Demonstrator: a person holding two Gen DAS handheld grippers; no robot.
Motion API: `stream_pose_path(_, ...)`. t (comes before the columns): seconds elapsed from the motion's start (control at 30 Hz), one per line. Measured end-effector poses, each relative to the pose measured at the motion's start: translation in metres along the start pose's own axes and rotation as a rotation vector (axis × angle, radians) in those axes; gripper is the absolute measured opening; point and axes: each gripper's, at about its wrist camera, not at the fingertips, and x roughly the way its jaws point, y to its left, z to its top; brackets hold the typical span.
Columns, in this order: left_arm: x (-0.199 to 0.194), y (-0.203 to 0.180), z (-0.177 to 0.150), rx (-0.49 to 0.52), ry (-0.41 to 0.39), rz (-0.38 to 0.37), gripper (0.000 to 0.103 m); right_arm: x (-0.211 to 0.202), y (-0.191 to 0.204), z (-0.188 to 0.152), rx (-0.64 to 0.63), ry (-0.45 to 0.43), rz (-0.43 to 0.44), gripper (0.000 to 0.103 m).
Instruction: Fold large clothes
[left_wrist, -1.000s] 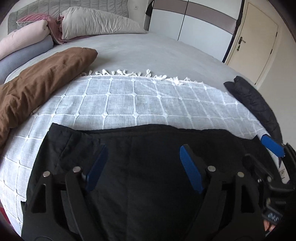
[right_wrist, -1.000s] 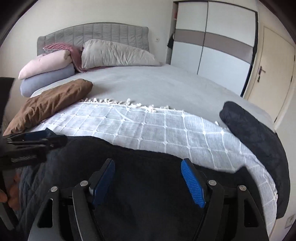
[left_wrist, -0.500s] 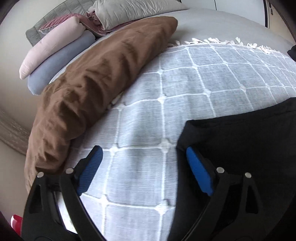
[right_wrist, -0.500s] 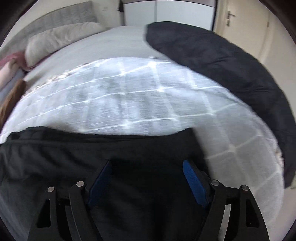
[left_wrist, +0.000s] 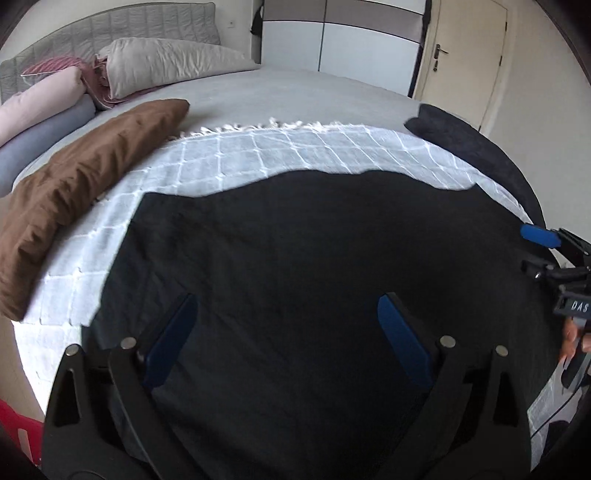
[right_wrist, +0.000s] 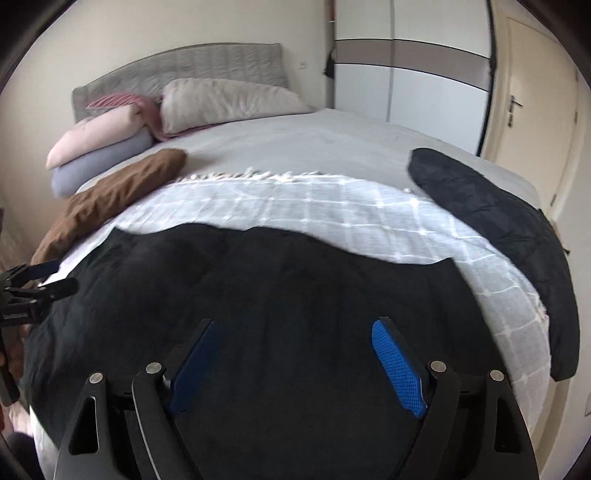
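Both the left hand-held gripper (left_wrist: 286, 341) and the right hand-held gripper (right_wrist: 295, 363) are hanging over one black garment (left_wrist: 314, 258) lying spread on the checked white throw (left_wrist: 258, 155) on the bed (left_wrist: 295, 92); their jaws, which have just been opening, are standing wide and gripping nothing. The step in hand seems to be re-gripping between folds (the next move probably calls for pinching an edge or corners). Also lying there are one brown pillow (left_wrist: 85, 184), one dark quilted item (right_wrist: 498, 221) and three pillows at the headboard.

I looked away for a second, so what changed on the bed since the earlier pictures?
Both grippers, left gripper and right gripper, swung out to the sides and back; their jaws have just been opening, gripping nothing. The black fabric garment now has a wavier far edge. The brown pillow and the checked white blanket stayed put.
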Motion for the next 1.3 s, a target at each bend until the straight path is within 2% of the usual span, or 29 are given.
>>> stream_pose_path(0.07, 0.005, -0.01, -0.022, 0.021, 0.037, 0.004, 0.098, 0.006, 0.022, -0.019, -0.048, 0.029, 0.029, 0.086)
stream_pose_path(0.13, 0.01, 0.001, -0.047, -0.008, 0.073, 0.006, 0.098, 0.017, 0.028, -0.044, -0.079, 0.084, 0.005, 0.086)
stream_pose_path(0.2, 0.001, 0.026, -0.069, -0.046, 0.035, 0.011, 0.099, 0.022, 0.009, -0.063, -0.038, 0.106, 0.006, 0.086)
stream_pose_path(0.27, -0.013, 0.043, -0.086, -0.031, 0.005, 0.07, 0.099, 0.018, -0.023, -0.076, 0.054, 0.107, 0.011, 0.087)
stream_pose_path(0.4, -0.039, 0.072, -0.106, -0.025, -0.013, 0.156, 0.099, -0.008, -0.069, -0.099, 0.113, 0.089, -0.094, 0.087)
stream_pose_path(0.5, -0.053, 0.086, -0.113, -0.048, -0.009, 0.206, 0.099, -0.027, -0.078, -0.109, 0.086, 0.075, -0.166, 0.087)
stream_pose_path(0.53, -0.057, 0.092, -0.116, -0.065, -0.003, 0.225, 0.102, -0.033, -0.079, -0.113, 0.081, 0.069, -0.165, 0.087)
stream_pose_path(0.6, -0.066, 0.108, -0.122, -0.138, 0.009, 0.212, 0.102, -0.046, -0.085, -0.12, 0.097, 0.058, -0.165, 0.087)
stream_pose_path(0.67, -0.078, 0.117, -0.125, -0.215, 0.016, 0.195, 0.102, -0.057, -0.092, -0.121, 0.108, 0.054, -0.235, 0.087)
stream_pose_path(0.77, -0.101, 0.097, -0.126, -0.19, 0.003, 0.239, 0.102, -0.083, -0.101, -0.125, 0.199, 0.026, -0.218, 0.087)
stream_pose_path(0.87, -0.12, 0.067, -0.121, -0.147, -0.007, 0.222, 0.102, -0.109, -0.093, -0.127, 0.258, -0.002, -0.191, 0.087)
stream_pose_path(1.0, -0.134, 0.023, -0.119, -0.134, 0.047, 0.173, 0.102, -0.132, -0.069, -0.136, 0.283, 0.012, -0.147, 0.088)
stream_pose_path(1.1, -0.146, -0.01, -0.125, -0.133, 0.059, 0.135, 0.102, -0.142, -0.052, -0.144, 0.307, 0.042, -0.112, 0.089)
stream_pose_path(1.3, -0.146, -0.058, -0.133, -0.132, 0.116, 0.144, 0.102, -0.151, -0.008, -0.16, 0.287, 0.079, -0.103, 0.092)
